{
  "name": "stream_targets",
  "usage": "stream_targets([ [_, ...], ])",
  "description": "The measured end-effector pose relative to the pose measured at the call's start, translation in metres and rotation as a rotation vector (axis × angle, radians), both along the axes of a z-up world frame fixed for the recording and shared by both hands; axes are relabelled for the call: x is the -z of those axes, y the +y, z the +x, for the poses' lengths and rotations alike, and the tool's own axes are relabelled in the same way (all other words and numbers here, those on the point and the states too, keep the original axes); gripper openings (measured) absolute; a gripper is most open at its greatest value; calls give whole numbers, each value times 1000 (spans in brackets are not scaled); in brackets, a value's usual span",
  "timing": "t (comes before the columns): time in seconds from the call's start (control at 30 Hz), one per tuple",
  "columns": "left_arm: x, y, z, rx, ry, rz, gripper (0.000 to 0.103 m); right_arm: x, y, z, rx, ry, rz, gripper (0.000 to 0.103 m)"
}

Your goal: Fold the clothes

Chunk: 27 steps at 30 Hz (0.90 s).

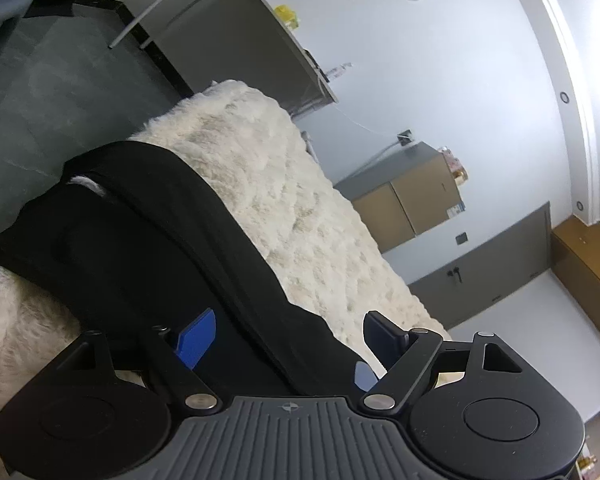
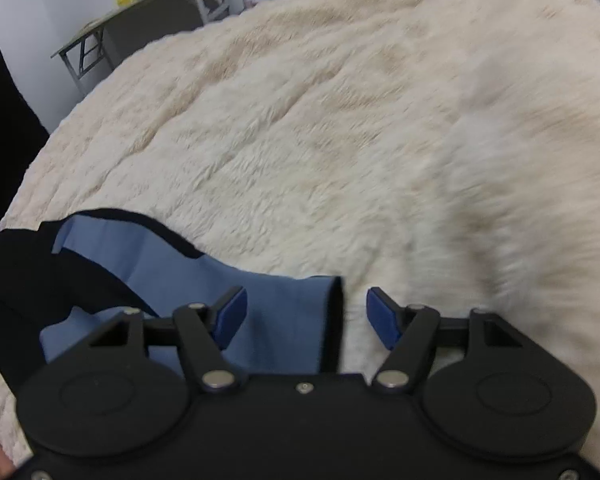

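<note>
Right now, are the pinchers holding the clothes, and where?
Neither holds anything. Both are open: the left gripper straddles the black garment, and the right gripper straddles the edge of its blue part, not yet pinching.

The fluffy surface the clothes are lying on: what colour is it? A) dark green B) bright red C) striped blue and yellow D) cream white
D: the shaggy blanket is cream white all over, and the black and blue garment lies on its near edge, by the right gripper.
</note>
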State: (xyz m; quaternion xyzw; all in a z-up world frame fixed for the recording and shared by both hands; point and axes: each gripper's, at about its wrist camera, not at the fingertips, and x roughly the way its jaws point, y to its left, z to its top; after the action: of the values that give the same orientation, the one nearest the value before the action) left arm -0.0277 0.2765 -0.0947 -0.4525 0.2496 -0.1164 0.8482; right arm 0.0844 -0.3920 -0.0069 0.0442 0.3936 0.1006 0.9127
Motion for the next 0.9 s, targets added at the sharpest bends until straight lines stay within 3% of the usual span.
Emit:
stream_targets([
  [0.03,0,-1,-2,1,-1,-5,77,1,-4,-1,2,10,-7,14],
  [0.2,-4,-2,-8,-1,-22,-3,77,6,-22,-7,11,59,-40,8],
  [0.3,-3,1,-7,-12,-14,-2,77,-31,-45,5,136,-77,-73,8],
  [0.33,-2,1,-6,-16,-7,-4,77,-37,-48,10,180,-99,-129,8],
  [0.4,-1,2,-5,-19,0,-8,77,-30,-51,24,239,-64,-204,10],
  [0.47,-1,1,-4,-17,3,-3,77,-19,-55,38,291,-10,-258,24],
  [0.5,-1,0,-3,-14,4,4,77,-18,-52,37,329,-13,-290,30],
  [0.57,-2,0,-4,-11,6,10,78,-23,-39,28,419,-63,-359,32],
  [0.63,-2,3,-2,-13,7,12,79,-21,-10,11,376,-118,-261,54],
  [0.7,-5,12,5,-40,9,38,79,-18,24,-7,297,-173,-120,63],
  [0.83,-16,52,29,-141,26,88,80,-12,92,-44,136,-281,162,65],
  [0.9,-7,78,53,-157,127,103,81,-9,126,-63,54,-333,303,65],
])
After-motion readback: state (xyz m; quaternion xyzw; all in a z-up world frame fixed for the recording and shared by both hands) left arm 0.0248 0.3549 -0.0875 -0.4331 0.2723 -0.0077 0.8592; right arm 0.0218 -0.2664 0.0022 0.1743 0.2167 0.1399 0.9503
